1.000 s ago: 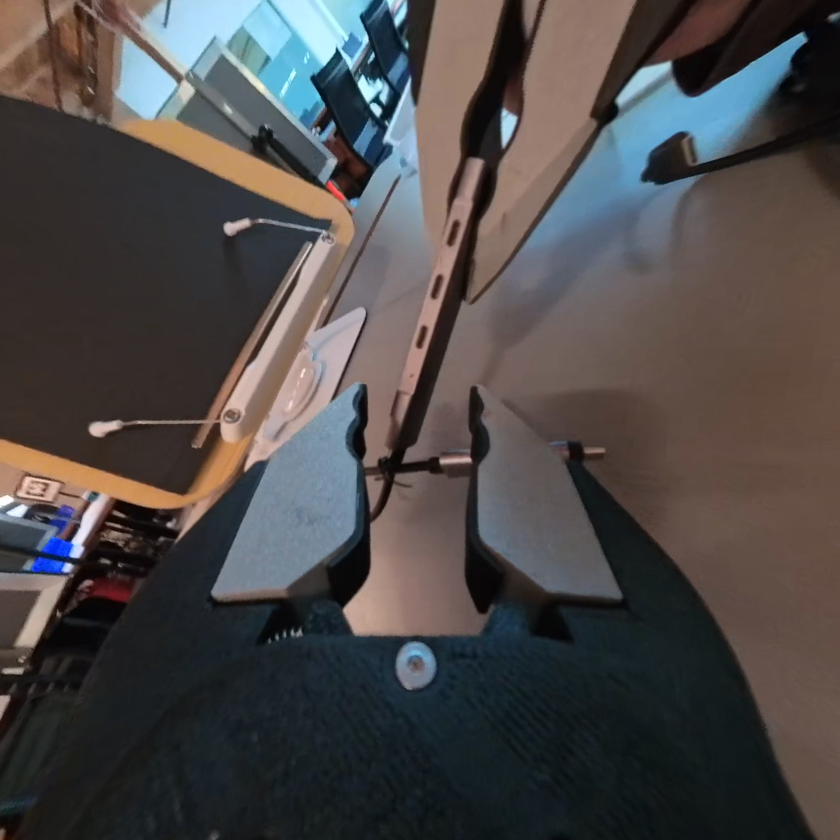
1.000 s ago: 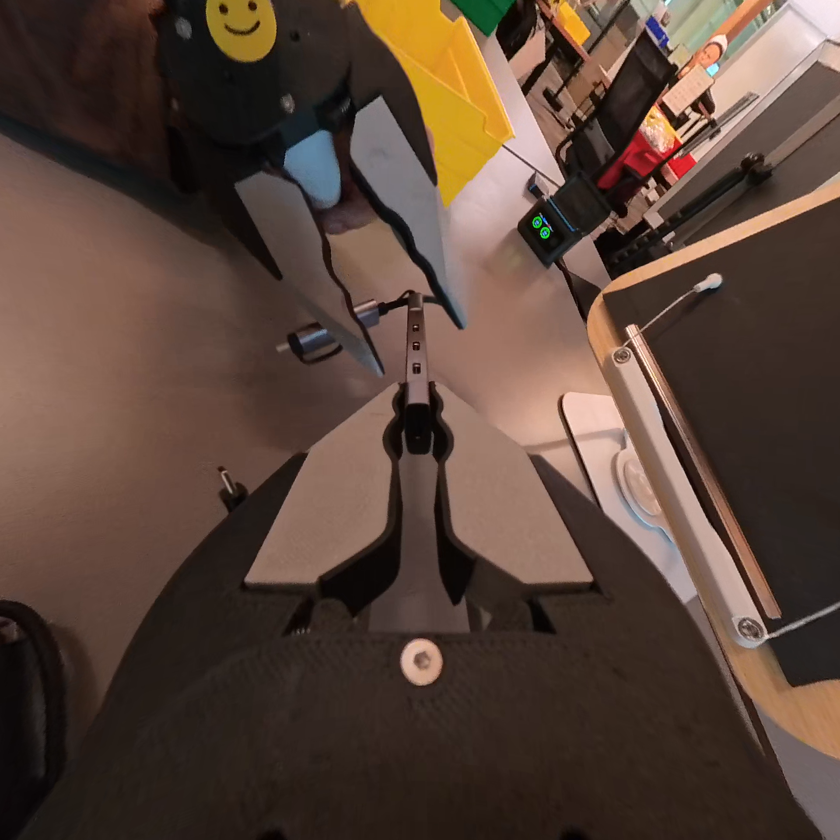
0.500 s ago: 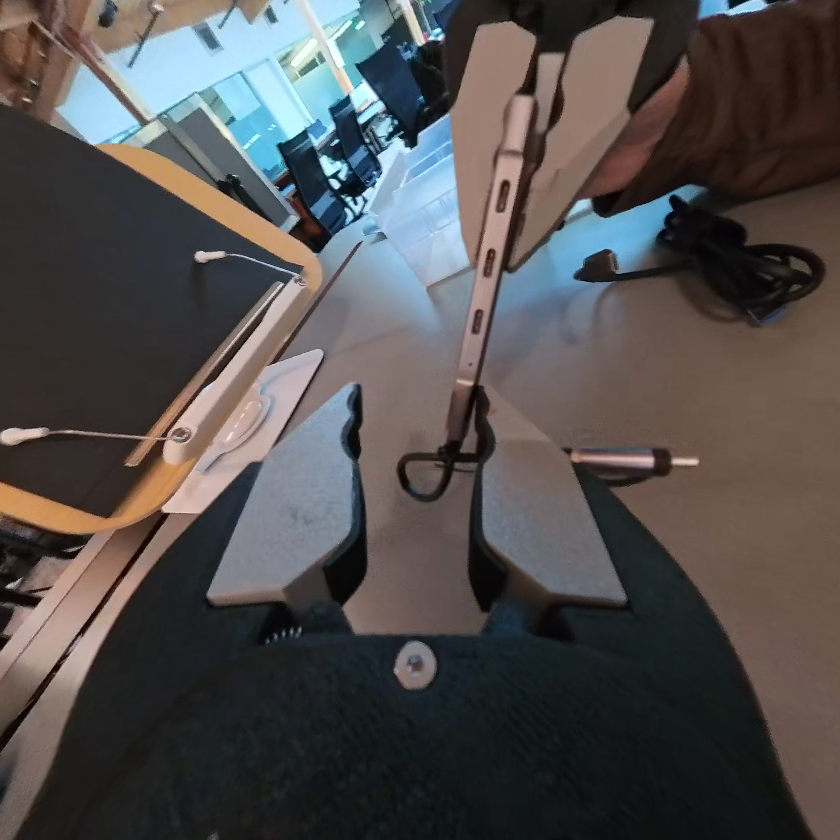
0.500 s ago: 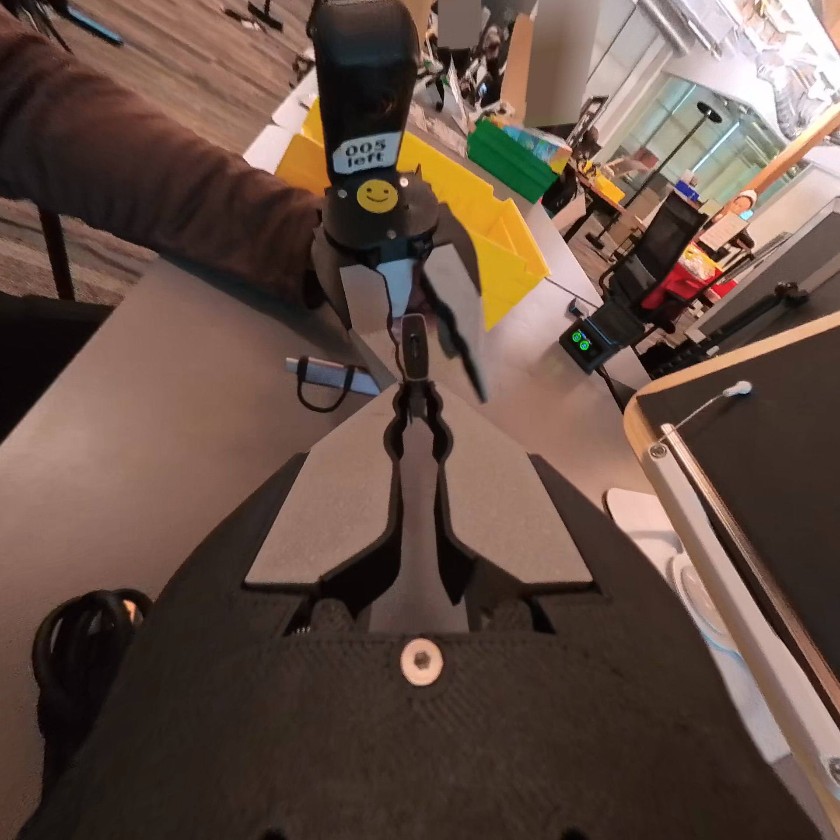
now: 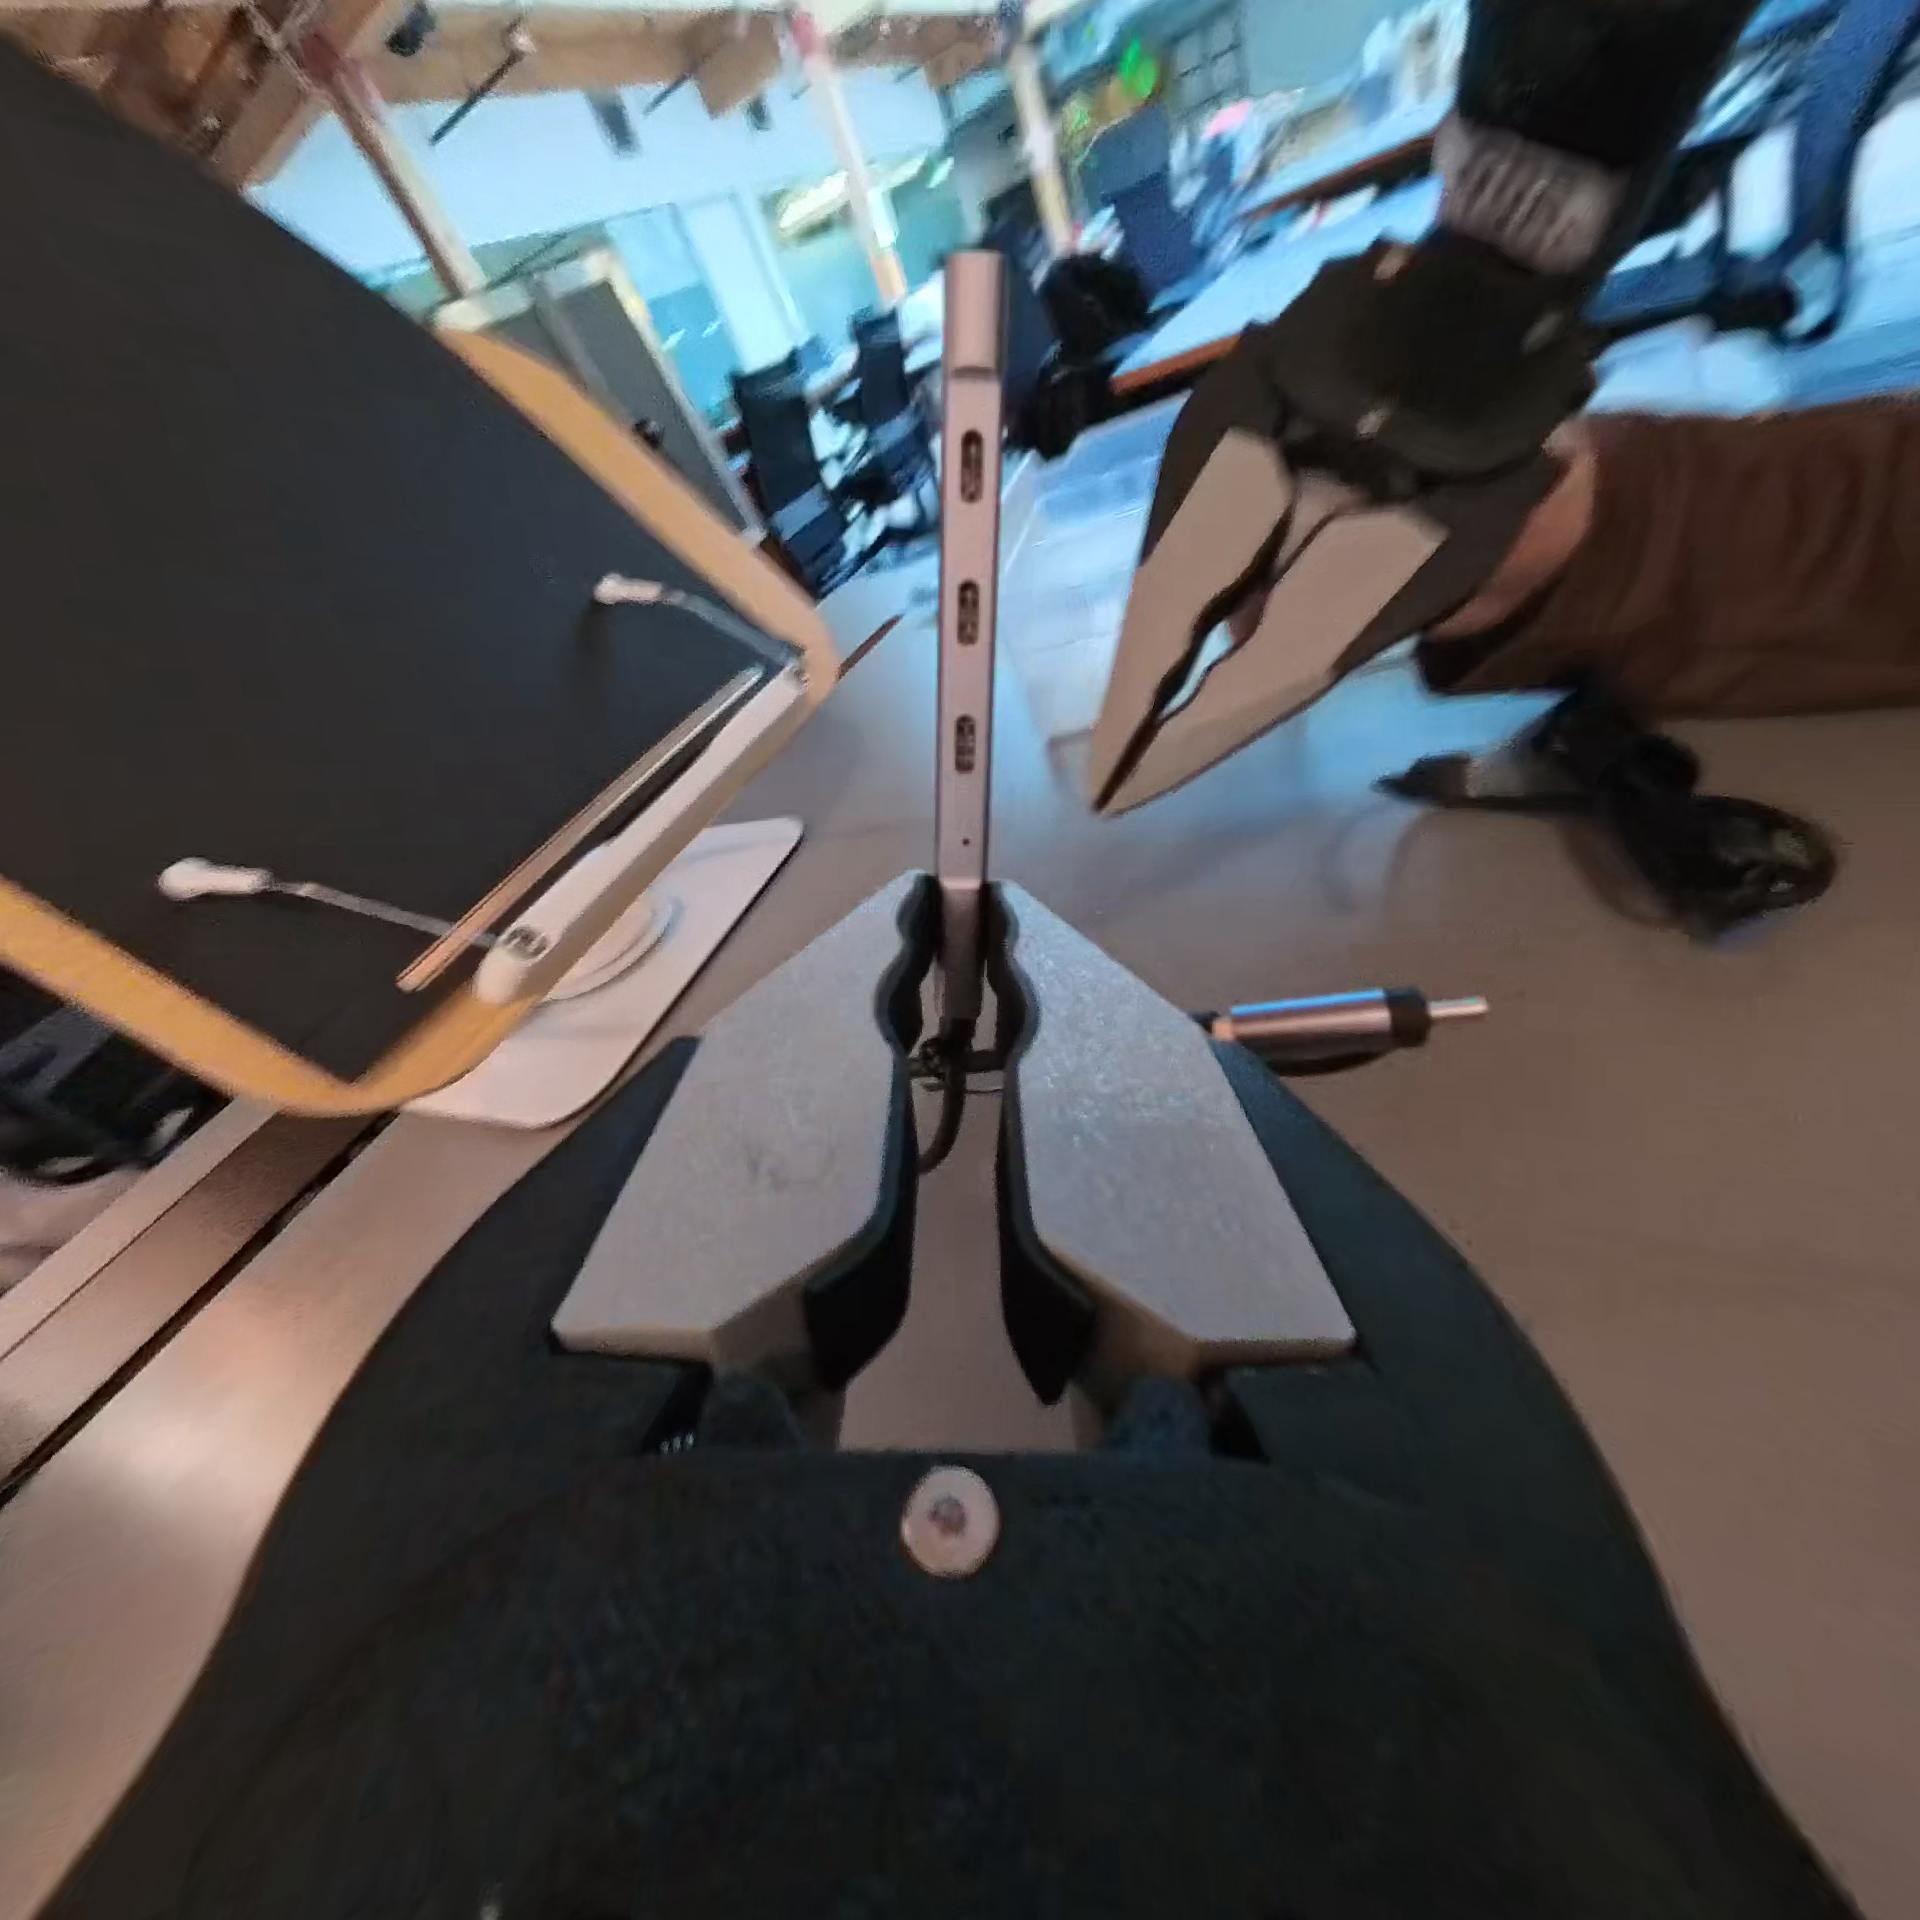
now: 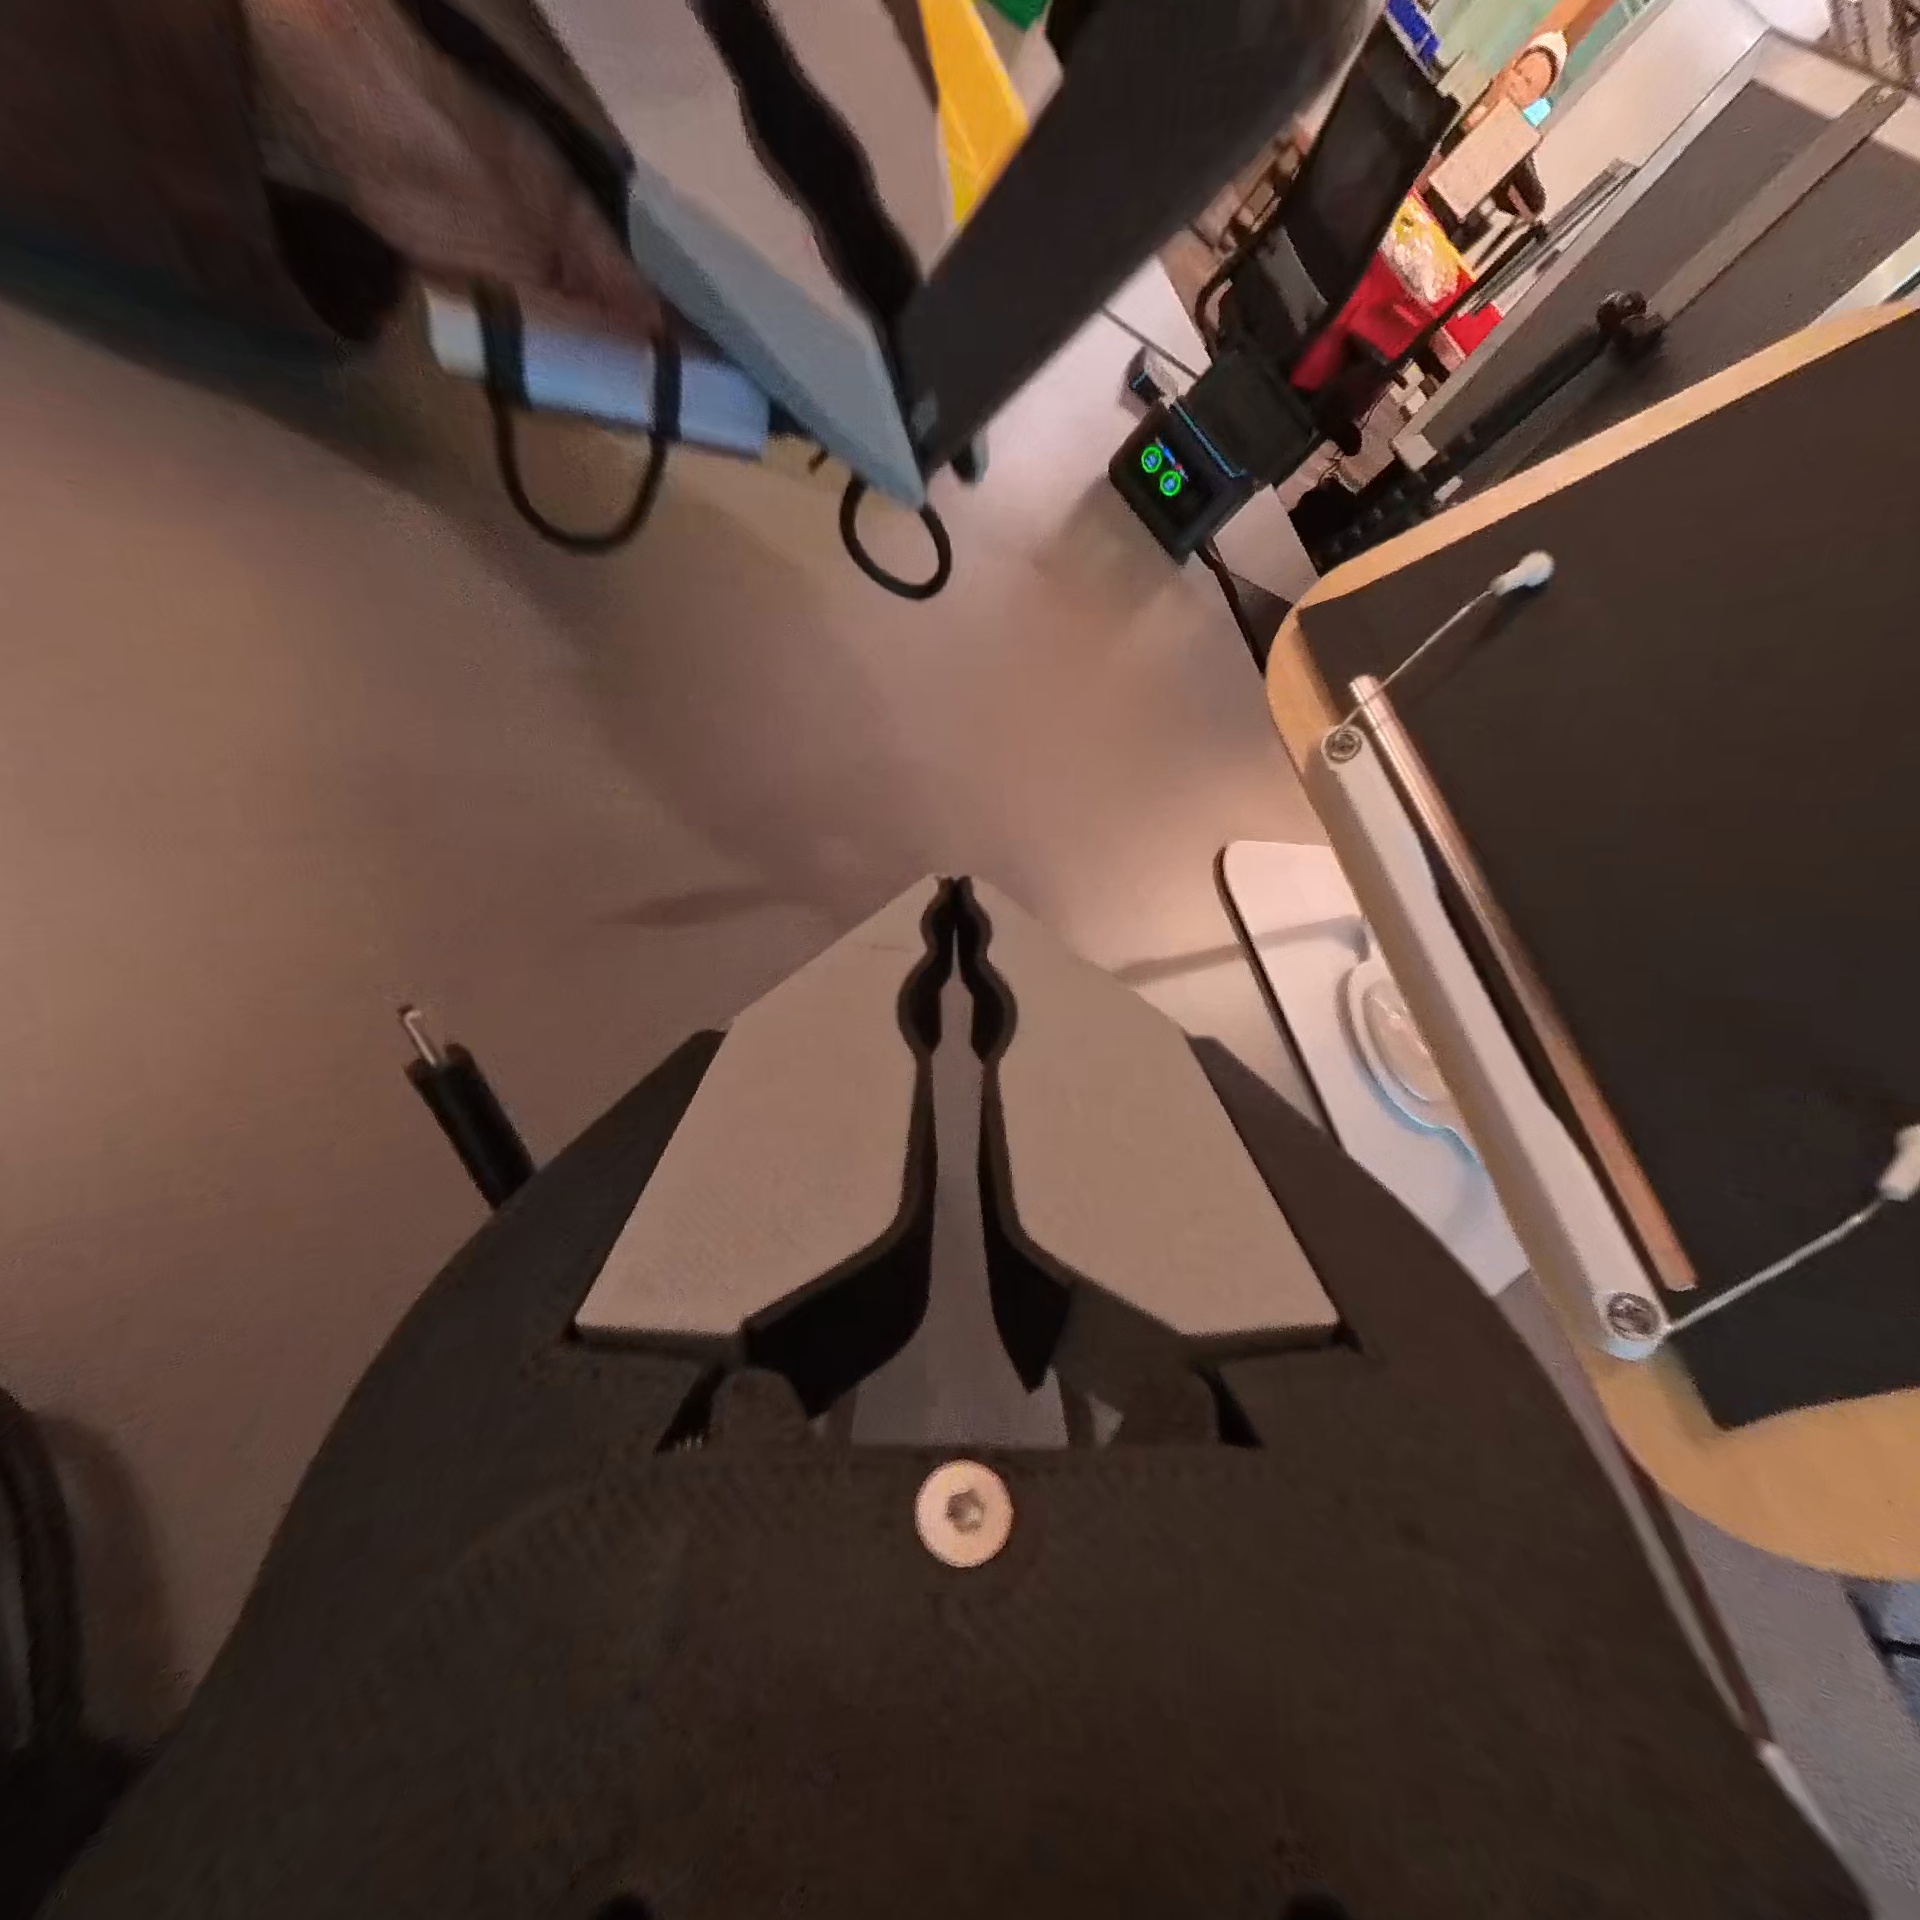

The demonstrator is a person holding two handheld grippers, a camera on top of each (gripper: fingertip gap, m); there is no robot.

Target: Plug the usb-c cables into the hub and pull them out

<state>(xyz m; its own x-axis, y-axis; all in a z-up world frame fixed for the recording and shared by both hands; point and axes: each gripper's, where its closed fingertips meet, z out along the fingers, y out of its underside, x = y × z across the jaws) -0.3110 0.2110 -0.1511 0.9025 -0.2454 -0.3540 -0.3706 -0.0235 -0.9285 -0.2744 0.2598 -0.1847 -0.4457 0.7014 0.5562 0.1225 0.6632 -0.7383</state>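
L gripper (image 5: 957, 902): your 2 fingers clamped, something pinched at tips | R gripper (image 6: 956, 889): tips pressed together, empty, held off to the side

A pale grey worktop (image 5: 1558, 1195) is seen lower right; black office chairs (image 5: 810, 436) and bright glazed partitions (image 5: 665, 239) are ranged behind, and wooden ceiling beams (image 5: 395, 156) are visible upper left.

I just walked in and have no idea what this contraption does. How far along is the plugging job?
Early. Done: the left tongs are shut on the hub, holding it upright. In hand: the right tongs are shut and empty, beside a black plug on the table. Left: all three visible ports are empty, and a silver plug lies loose, so every plugging and pulling remains.
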